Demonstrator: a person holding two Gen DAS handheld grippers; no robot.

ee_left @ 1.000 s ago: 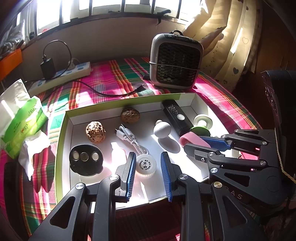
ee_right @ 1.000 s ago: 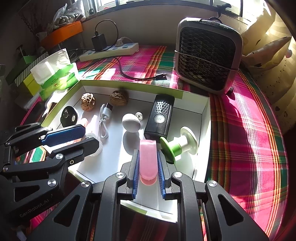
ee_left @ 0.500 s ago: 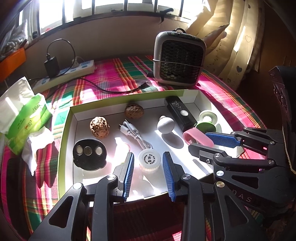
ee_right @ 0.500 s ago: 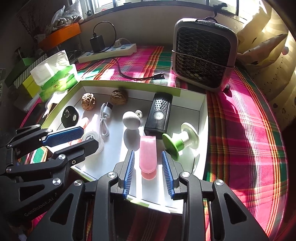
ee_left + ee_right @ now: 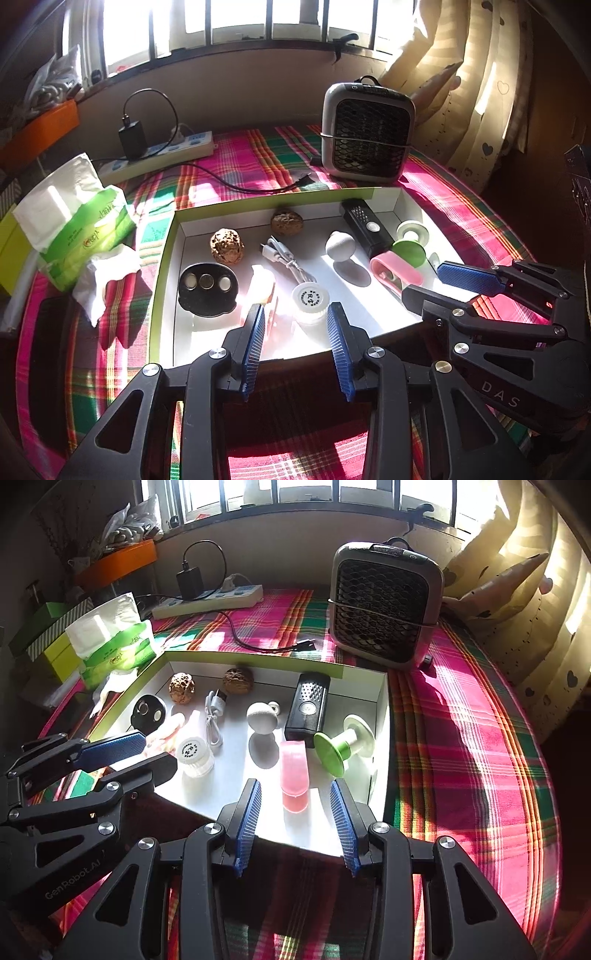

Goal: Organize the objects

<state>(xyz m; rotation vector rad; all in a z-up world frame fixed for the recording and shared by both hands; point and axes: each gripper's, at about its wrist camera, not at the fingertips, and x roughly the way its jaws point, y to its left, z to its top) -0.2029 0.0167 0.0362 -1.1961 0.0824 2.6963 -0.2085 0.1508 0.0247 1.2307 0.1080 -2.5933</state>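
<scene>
A white tray with a green rim lies on the plaid cloth. In it are two walnuts, a white cable, a black disc with three cells, a white round jar, a white ball, a black device, a green-and-white spool and a pink case. My left gripper is open and empty over the tray's near edge, just short of the jar. My right gripper is open just short of the pink case, which lies free in the tray.
A grey fan heater stands behind the tray. A power strip with a black charger and cable lies at the back left. A green tissue pack sits left of the tray. Curtains hang at the right.
My right gripper opened and let go of the pink case, which now lies in the tray. Both grippers have drawn back toward the tray's near edge.
</scene>
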